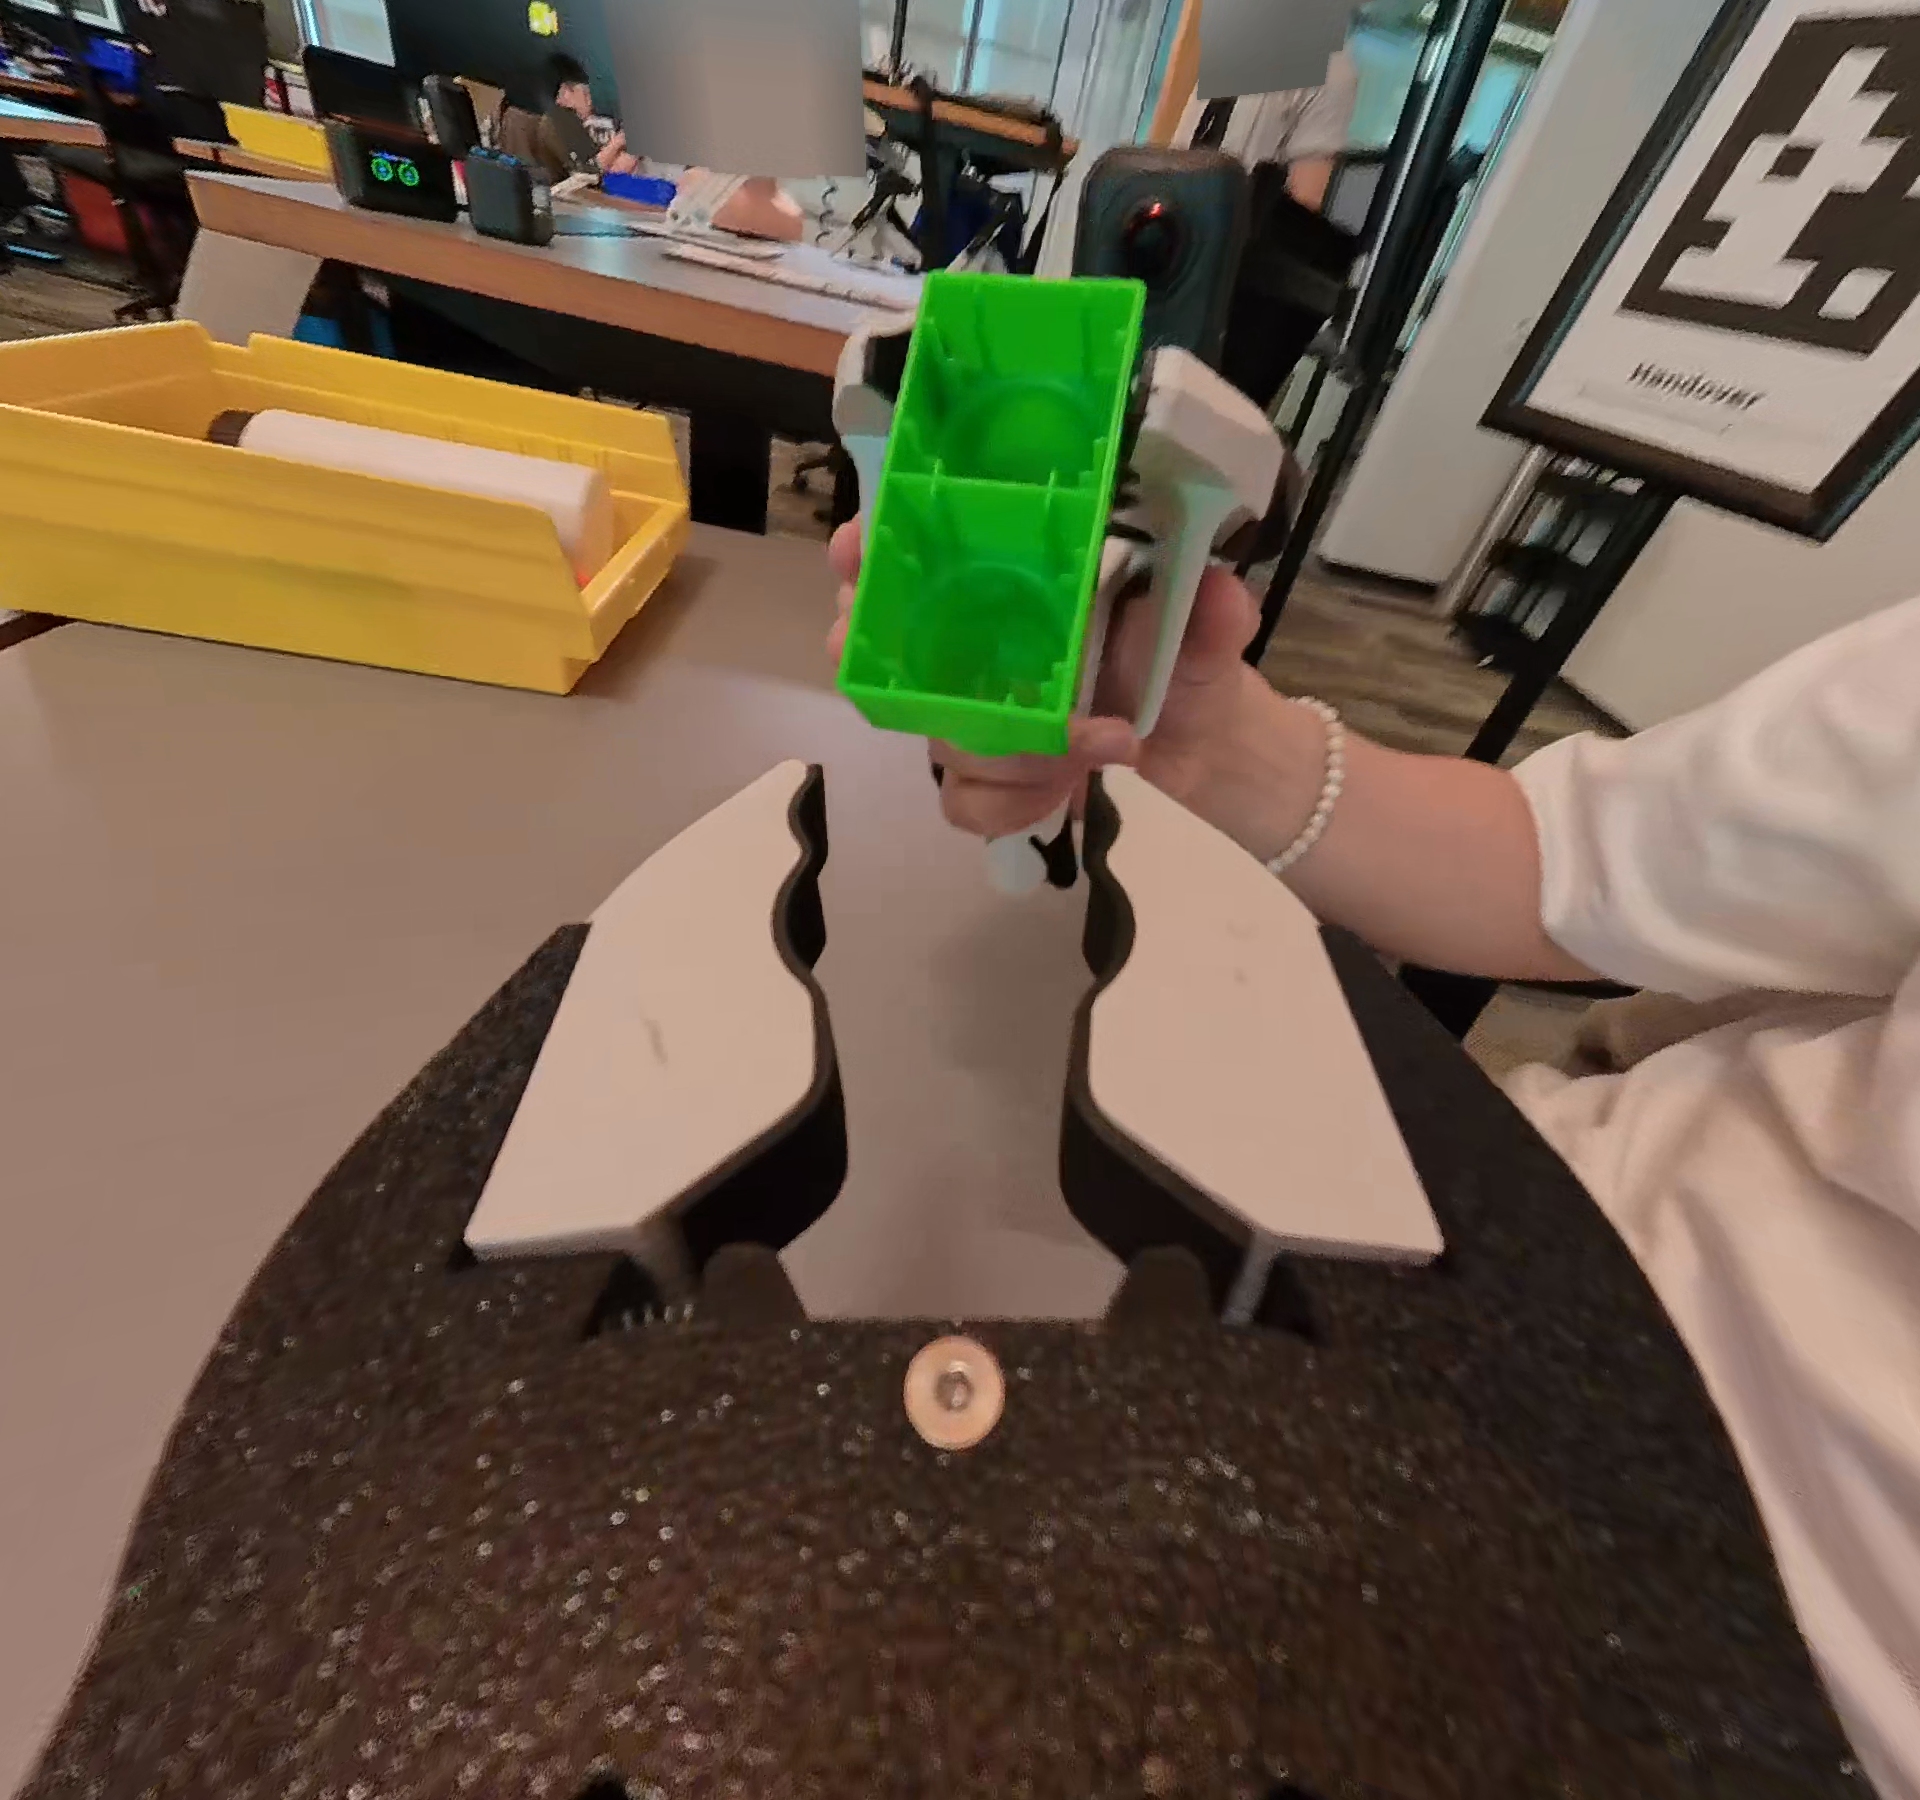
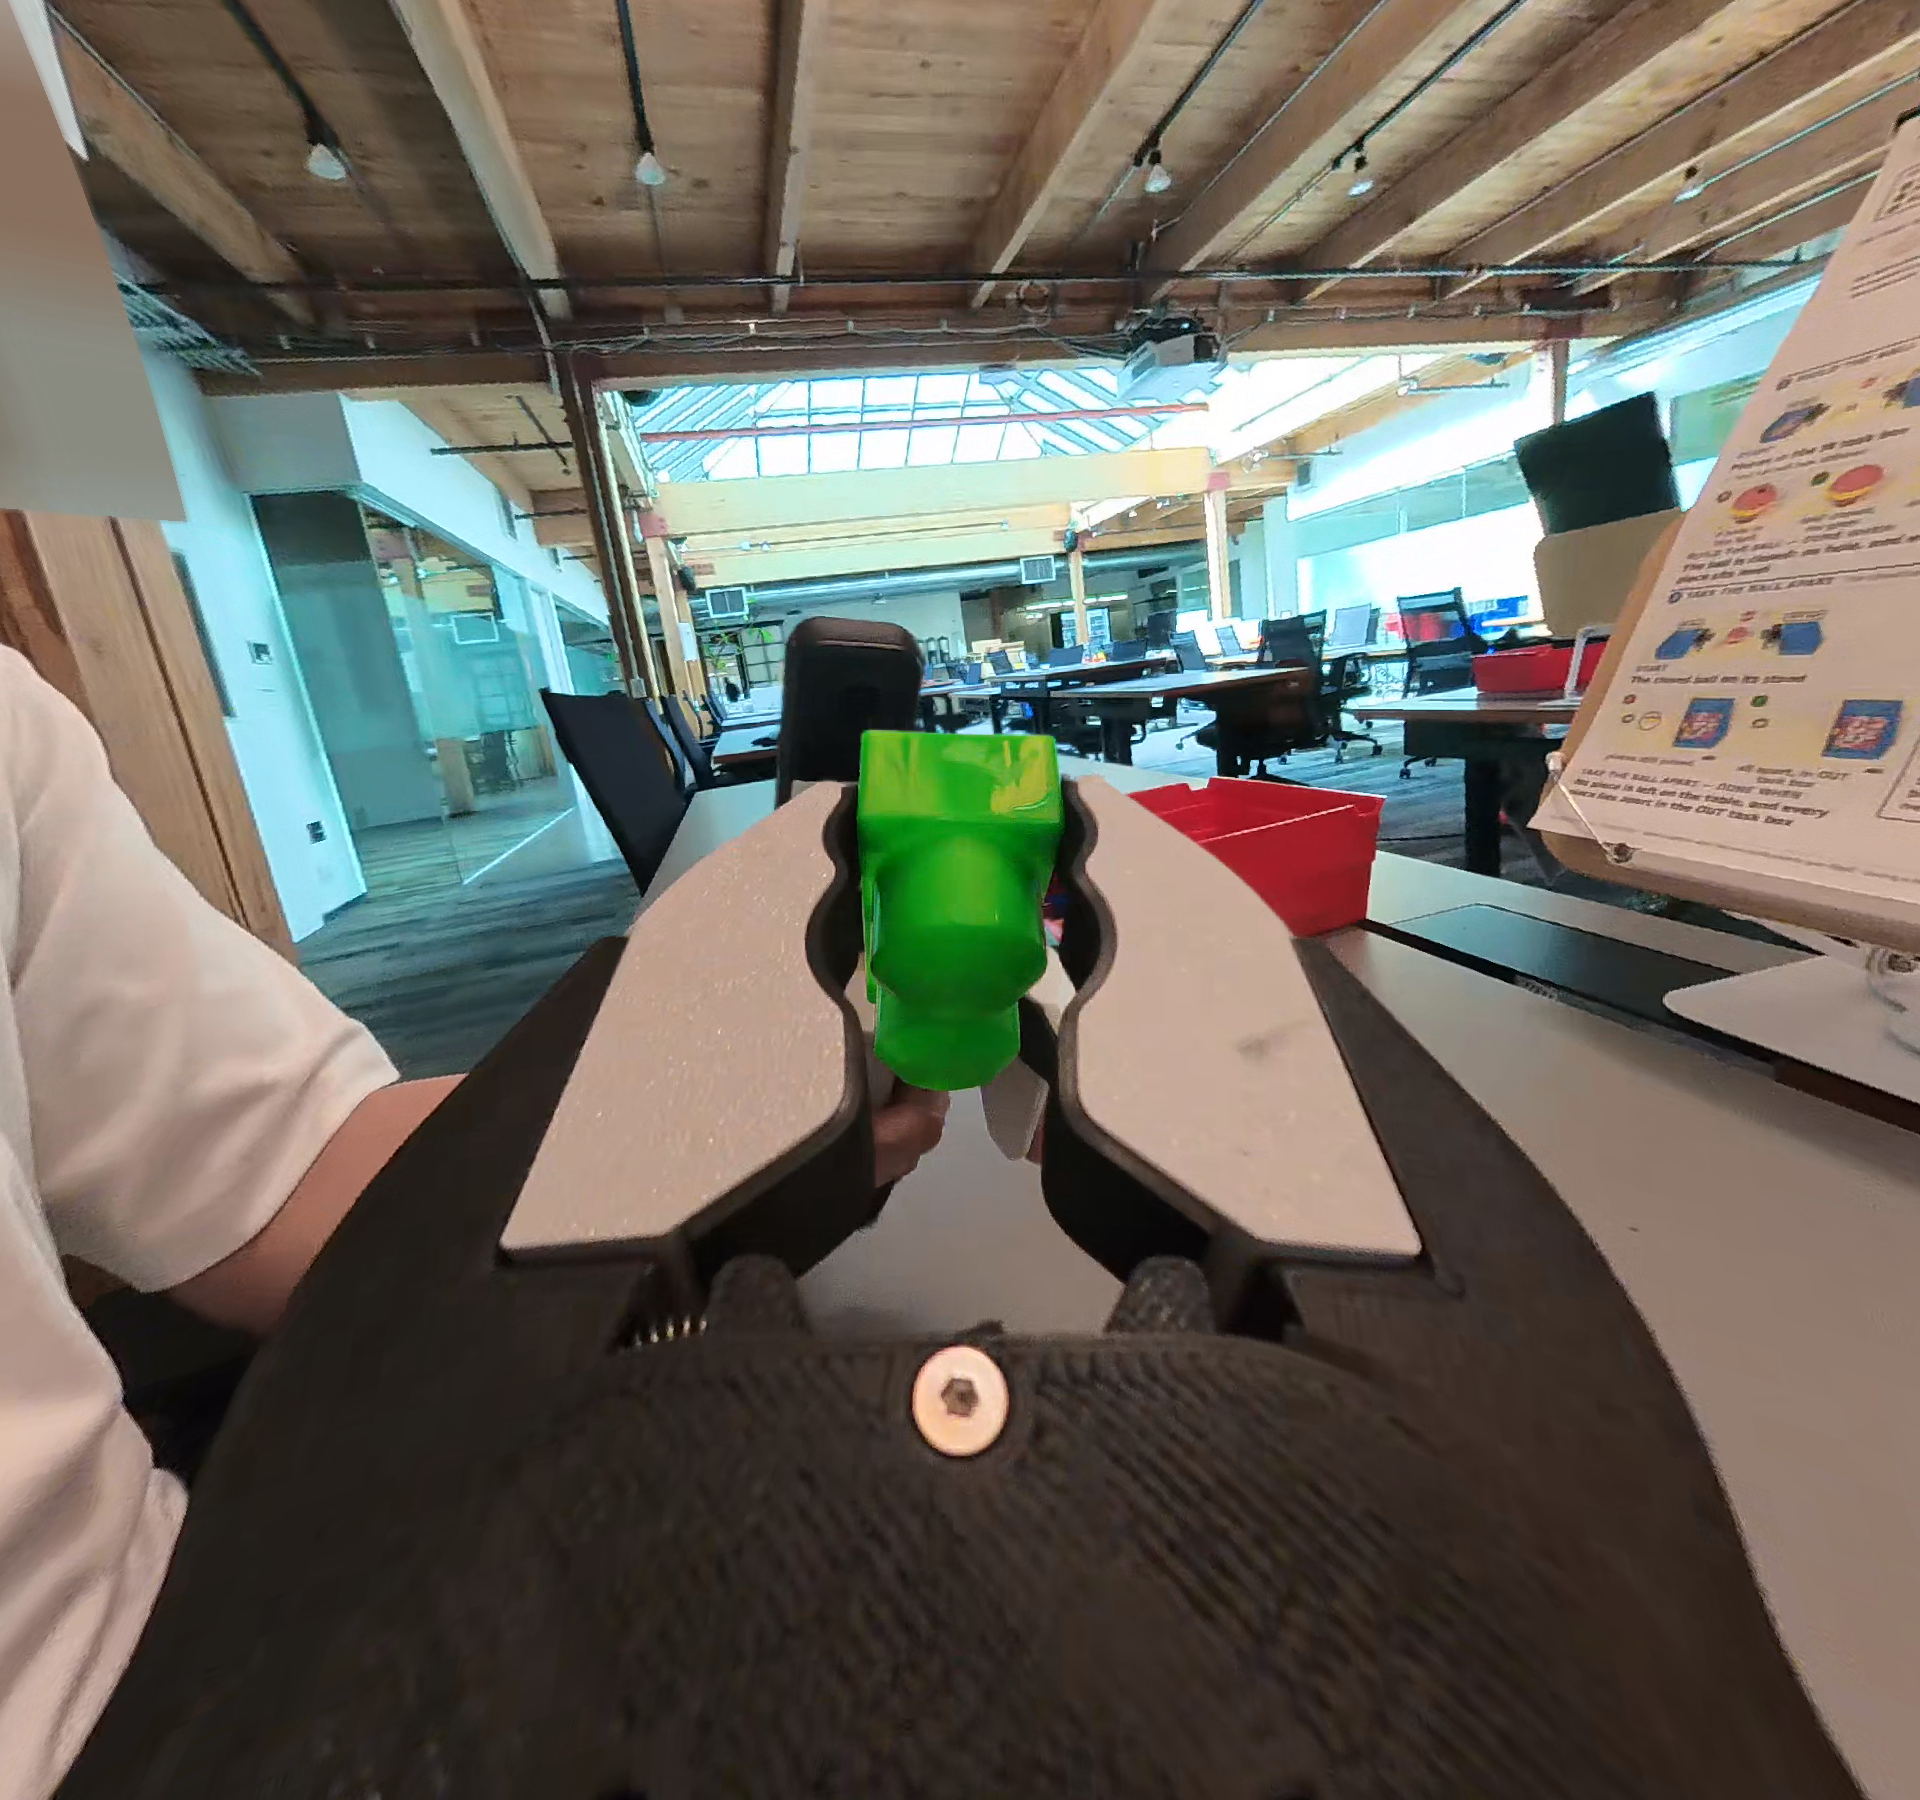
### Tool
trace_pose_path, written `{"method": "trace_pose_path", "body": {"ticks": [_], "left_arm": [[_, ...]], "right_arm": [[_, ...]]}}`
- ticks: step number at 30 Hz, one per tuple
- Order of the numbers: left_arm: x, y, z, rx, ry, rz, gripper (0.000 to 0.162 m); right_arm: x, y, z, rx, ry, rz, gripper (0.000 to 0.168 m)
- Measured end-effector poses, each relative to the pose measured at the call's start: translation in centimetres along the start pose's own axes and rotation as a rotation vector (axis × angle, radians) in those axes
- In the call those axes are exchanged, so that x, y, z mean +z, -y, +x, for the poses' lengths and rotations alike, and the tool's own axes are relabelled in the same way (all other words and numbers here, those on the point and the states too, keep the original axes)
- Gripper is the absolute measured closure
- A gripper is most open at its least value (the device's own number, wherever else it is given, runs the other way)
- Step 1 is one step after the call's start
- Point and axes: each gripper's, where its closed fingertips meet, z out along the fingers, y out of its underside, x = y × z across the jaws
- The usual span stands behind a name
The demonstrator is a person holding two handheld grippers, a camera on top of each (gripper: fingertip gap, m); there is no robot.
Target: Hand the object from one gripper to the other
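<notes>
The object is a bright green plastic two-compartment holder [image 1: 987, 514]. In the left wrist view it is held up above the grey table [image 1: 312, 867], its open side facing my left gripper. My right gripper [image 1: 1023, 400], held by a hand, is shut on its sides. In the right wrist view the green holder [image 2: 956, 919] sits clamped between the jaws of my right gripper [image 2: 961, 805]. My left gripper [image 1: 954, 794] is open and empty, just below and short of the holder, not touching it.
A yellow bin [image 1: 312, 545] holding a white roll stands at the table's far left. A black camera on a stand [image 1: 1164, 233] is behind the holder. A framed sign [image 1: 1766, 192] stands at the right. A red bin [image 2: 1268, 846] and an instruction sheet stand [image 2: 1745, 659] are also on the table. The left gripper's tips are roughly 6 cm from the right gripper's.
</notes>
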Motion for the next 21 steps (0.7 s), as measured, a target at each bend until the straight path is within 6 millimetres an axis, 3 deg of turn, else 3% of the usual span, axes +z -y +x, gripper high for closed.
{"method": "trace_pose_path", "body": {"ticks": [6,8,14,17,21], "left_arm": [[0.7,1.0,1.0,-0.088,-0.080,0.100,0.122],[1.0,1.1,0.8,-0.112,-0.082,0.133,0.129],[0.8,1.5,0.2,-0.072,-0.045,0.173,0.131],[0.7,1.0,-0.2,-0.050,-0.004,0.107,0.132],[-0.7,-1.2,-1.4,0.060,0.108,-0.142,0.133]], "right_arm": [[0.3,-0.1,0.1,0.082,0.012,0.059,0.132],[0.5,-0.4,0.1,0.091,0.011,0.060,0.132],[0.2,-0.5,0.6,0.098,-0.007,0.047,0.132],[0.0,-0.9,0.9,0.100,-0.012,-0.002,0.130],[-0.9,-2.5,1.6,-0.152,-0.082,-0.230,0.113]]}}
